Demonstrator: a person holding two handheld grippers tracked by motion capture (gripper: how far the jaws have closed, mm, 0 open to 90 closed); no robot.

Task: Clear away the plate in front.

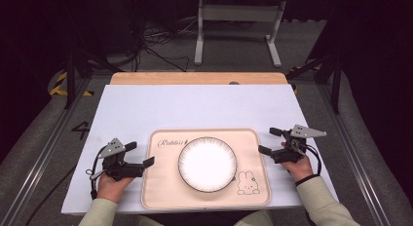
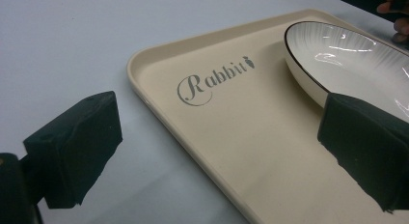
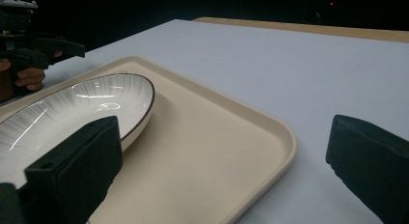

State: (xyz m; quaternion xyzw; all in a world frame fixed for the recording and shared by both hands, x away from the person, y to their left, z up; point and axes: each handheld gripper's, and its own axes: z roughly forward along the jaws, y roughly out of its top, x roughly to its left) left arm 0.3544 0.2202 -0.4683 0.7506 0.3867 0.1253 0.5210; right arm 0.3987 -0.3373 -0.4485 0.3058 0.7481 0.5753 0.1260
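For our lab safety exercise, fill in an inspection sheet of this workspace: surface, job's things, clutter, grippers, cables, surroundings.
Surface: white table top, wooden strip along its far edge.
Job's things: white plate with dark rim, lying on the beige tray printed "Rabbit" and a rabbit drawing.
Clutter: nothing seen.
Grippers: left gripper at the tray's left edge, right gripper at its right edge; both jaws open, holding nothing.
Cables: one trails from each gripper; loose cables on the floor behind.
Surroundings: dark room, white frame beyond the table.

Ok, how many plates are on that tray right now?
1. A single white plate with a dark rim sits near the middle of the beige tray, between the left gripper and the right gripper. Nothing seems hidden.
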